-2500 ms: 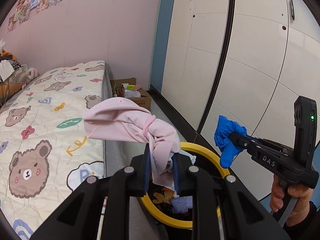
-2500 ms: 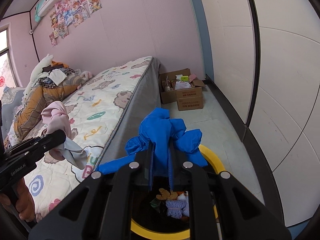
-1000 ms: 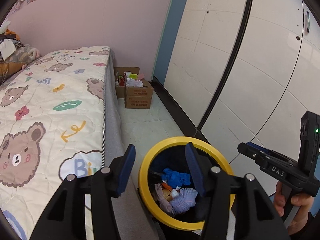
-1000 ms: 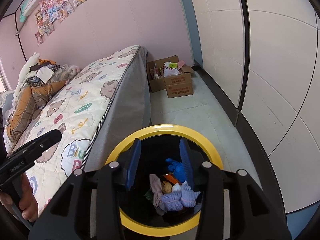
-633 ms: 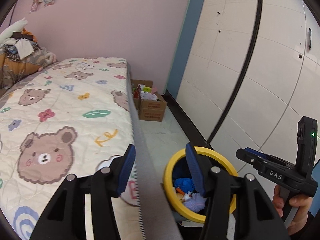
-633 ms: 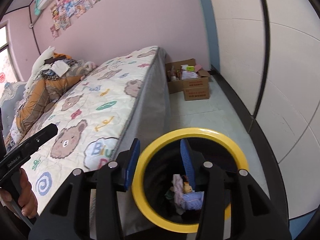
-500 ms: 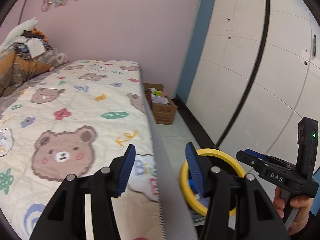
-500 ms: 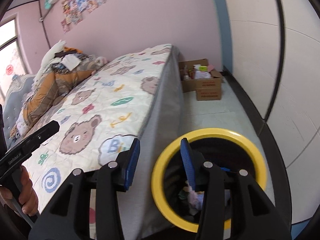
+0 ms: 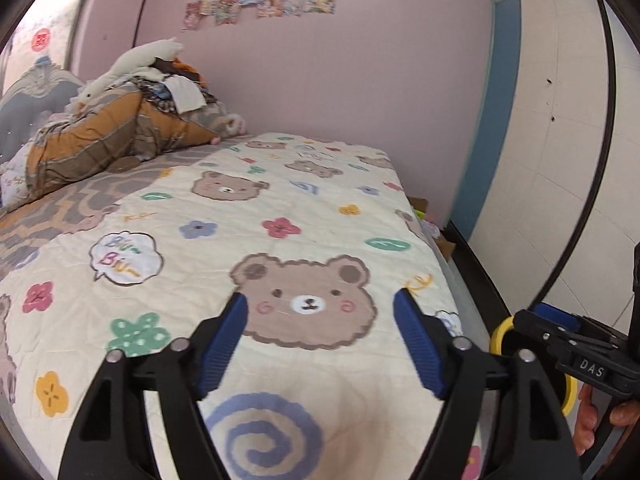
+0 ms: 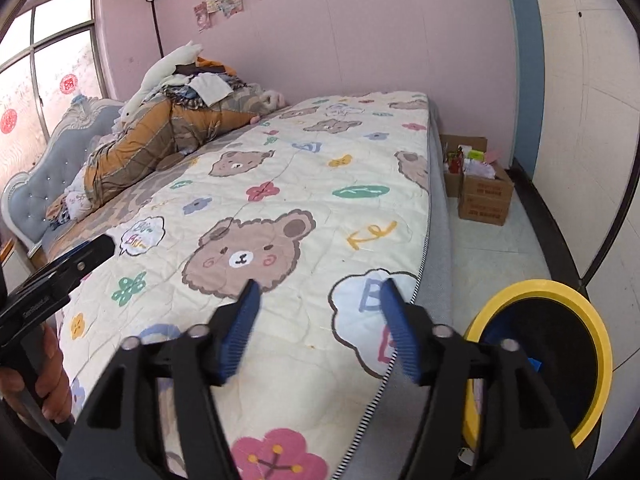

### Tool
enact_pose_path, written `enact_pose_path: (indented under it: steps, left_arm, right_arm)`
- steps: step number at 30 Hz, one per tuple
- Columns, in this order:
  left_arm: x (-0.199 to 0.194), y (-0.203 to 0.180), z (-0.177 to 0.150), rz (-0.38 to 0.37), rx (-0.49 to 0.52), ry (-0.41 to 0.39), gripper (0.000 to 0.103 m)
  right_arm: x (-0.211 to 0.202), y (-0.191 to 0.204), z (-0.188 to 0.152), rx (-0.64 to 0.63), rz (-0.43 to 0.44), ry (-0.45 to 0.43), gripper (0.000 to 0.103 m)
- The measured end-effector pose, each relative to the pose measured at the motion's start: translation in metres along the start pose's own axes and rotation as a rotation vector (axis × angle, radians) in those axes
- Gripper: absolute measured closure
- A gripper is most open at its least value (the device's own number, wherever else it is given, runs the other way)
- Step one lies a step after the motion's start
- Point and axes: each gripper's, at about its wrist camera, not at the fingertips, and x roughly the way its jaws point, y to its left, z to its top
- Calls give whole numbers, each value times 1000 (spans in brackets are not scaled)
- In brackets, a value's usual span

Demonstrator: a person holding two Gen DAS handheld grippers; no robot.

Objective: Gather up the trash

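My left gripper [image 9: 320, 304] is open and empty, held over the bear-print quilt [image 9: 280, 208] on the bed. My right gripper [image 10: 320, 290] is open and empty too, above the quilt [image 10: 304, 184] near the bed's right edge. The yellow-rimmed black bin [image 10: 592, 312] stands on the floor beside the bed, right of my right gripper; a scrap of blue shows inside. In the left wrist view only a piece of the bin's rim [image 9: 498, 330] shows behind the right gripper [image 9: 524, 318]. No loose trash shows on the quilt.
A heap of clothes and a white plush [image 10: 172, 120] lies at the head of the bed. Open cardboard boxes [image 10: 480, 184] with clutter stand on the floor by the far wall. White wardrobe panels [image 10: 592, 120] line the right side.
Both grippers let the pink and blue bundles go into the bin, then swung left from the bin to over the bed. Both stay open.
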Motion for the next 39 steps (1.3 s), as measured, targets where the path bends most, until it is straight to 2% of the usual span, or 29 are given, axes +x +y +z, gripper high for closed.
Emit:
enact_pose_path:
  steps: [2,3,4,7,11,16,20,26,39]
  left_arm:
    - [-9,11,0,6,0,-22,22]
    - [-13,14,-1,8,-2,-41,14]
    - [-20,19,-1,15,-7,-71,11]
    - [-38,23,0,11,7,-131,8]
    - [-60,20,1,36,15,-193,8]
    - [-82,15,3,55,18,-249,8]
    - [-93,10,2,56,3,-263,8]
    - [-109,4,2,78,-3,-288,8]
    - [-114,0,-3,61,-7,-267,8]
  right_arm:
    - [-3,10,2,11,-23,-26,27]
    - [-5,12,3,12,-32,-44,20]
    - [-9,16,4,11,-38,-63,16]
    - [-24,27,5,7,-72,-142,8]
    - [-46,36,5,-16,-118,-231,8]
    - [-67,42,1,13,-149,-299,8]
    - [-81,46,-4,24,-166,-341,8]
    - [-91,47,-10,40,-155,-345,8]
    - [-93,49,-14,45,-148,-344,8]
